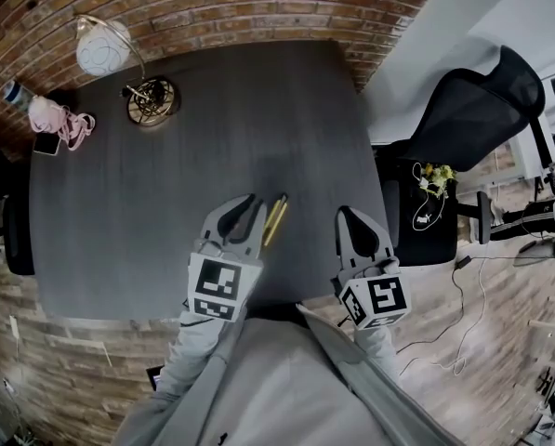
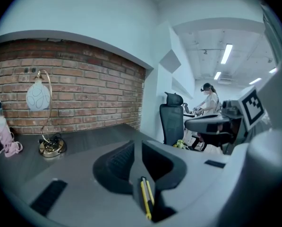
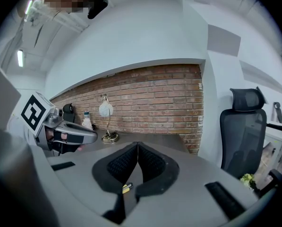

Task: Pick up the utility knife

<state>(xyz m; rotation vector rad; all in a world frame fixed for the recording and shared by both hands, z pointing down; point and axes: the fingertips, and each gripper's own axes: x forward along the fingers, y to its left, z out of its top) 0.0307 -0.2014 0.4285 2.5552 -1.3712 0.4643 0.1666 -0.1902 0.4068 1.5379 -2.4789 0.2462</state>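
Observation:
The utility knife, yellow and black, lies on the dark table near its front edge. My left gripper hovers just left of the knife with its jaws shut and nothing between them. In the left gripper view the knife shows below the closed jaws of the left gripper, not held. My right gripper is to the knife's right, apart from it and shut. In the right gripper view only a bit of the yellow knife shows under the right gripper.
A globe lamp on a brass base stands at the table's far left. A pink bundle, a bottle and a phone lie beside it. An office chair stands right of the table.

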